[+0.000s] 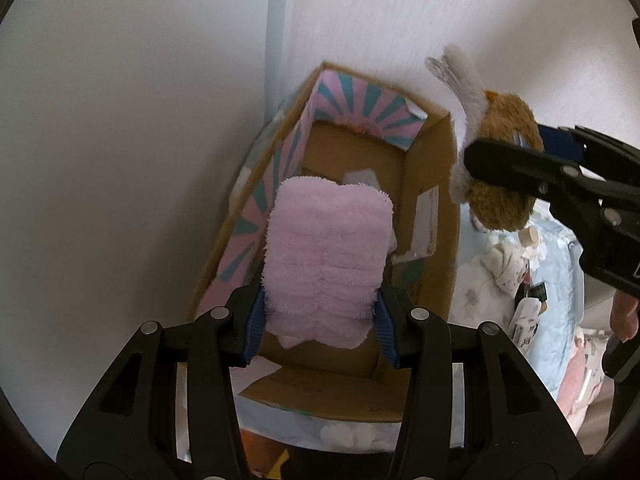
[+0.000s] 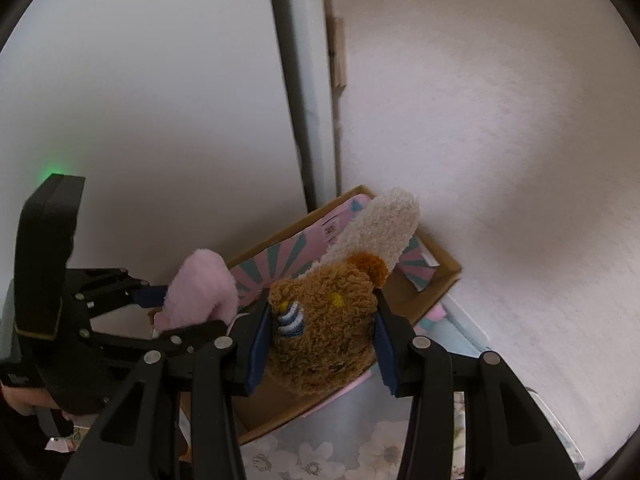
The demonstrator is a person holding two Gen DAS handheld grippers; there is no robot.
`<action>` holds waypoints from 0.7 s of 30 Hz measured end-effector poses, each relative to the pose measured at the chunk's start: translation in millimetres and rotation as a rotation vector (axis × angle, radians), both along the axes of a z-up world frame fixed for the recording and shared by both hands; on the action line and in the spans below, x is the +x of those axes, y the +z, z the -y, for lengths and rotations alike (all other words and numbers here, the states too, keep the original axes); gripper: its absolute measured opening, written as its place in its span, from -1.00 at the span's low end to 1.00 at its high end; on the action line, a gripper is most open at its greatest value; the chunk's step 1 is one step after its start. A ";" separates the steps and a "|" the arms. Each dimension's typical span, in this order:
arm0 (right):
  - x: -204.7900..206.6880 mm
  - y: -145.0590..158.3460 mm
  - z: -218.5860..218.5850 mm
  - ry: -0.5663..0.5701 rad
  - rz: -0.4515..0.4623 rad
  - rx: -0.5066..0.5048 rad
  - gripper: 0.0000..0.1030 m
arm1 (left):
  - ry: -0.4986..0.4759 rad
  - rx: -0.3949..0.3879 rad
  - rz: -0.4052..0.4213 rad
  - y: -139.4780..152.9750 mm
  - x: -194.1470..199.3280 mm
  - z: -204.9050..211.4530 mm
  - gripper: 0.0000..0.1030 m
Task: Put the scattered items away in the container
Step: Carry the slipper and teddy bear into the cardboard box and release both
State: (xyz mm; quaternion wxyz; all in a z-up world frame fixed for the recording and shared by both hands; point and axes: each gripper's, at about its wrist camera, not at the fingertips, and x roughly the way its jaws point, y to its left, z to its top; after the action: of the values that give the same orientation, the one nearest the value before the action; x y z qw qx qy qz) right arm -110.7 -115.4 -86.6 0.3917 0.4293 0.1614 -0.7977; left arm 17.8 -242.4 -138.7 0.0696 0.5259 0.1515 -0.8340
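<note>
Pink fuzzy cloth (image 1: 326,256) clamped between the blue pads (image 1: 256,322) of the left gripper (image 1: 320,326), lower edge pinched, the rest standing up past the fingertips and held above the open cardboard box (image 1: 430,184), over the box's near half. Not touching the box floor as far as the left wrist view shows. Brown plush toy (image 2: 324,332) clenched between the blue pads (image 2: 258,344) of the right gripper (image 2: 320,346), head squeezed from both sides, cream-white ear (image 2: 380,224) sticking up beyond the fingers, embroidered striped patch facing the camera. Seen from the left wrist view, same toy (image 1: 504,168) hanging just outside the box's right wall, above the rim, gripped by the right gripper (image 1: 516,160) reaching in from the right. Left gripper angled downward into the box from its near end; right gripper angled toward the box's far corner, tilted down. Seen from the right wrist view, left gripper (image 2: 168,312) entering from the left of the box with the pink cloth (image 2: 200,292) bulging out of its fingers. Box lined with pink and teal rays, set in the corner against the white wall (image 1: 120,120), resting on a floral bedspread (image 2: 360,440). Small scattered items (image 1: 516,268) lying on the bedspread to the right of the box, too blurred to identify.
</note>
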 end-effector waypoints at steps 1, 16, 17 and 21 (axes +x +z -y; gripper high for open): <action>-1.5 -3.5 3.3 0.007 0.011 0.002 -0.19 | -0.001 0.000 0.010 -4.2 0.5 -0.5 -0.18; -13.4 -30.1 6.2 0.022 0.097 -0.008 -0.16 | -0.024 0.049 0.032 -18.5 -5.6 -1.5 -0.14; -14.4 -30.1 7.5 0.022 0.109 -0.012 -0.12 | -0.012 0.065 0.038 -19.0 -6.0 0.1 -0.08; -17.5 -23.9 13.6 -0.011 0.128 0.000 0.34 | 0.015 0.077 0.076 -20.4 -7.7 2.8 0.99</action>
State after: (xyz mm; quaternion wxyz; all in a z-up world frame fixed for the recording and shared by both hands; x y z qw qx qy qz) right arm -128.2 -129.1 -110.5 0.3970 0.4802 0.1337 -0.7707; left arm 10.1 -245.1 -159.1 0.0614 0.5583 0.1846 -0.8065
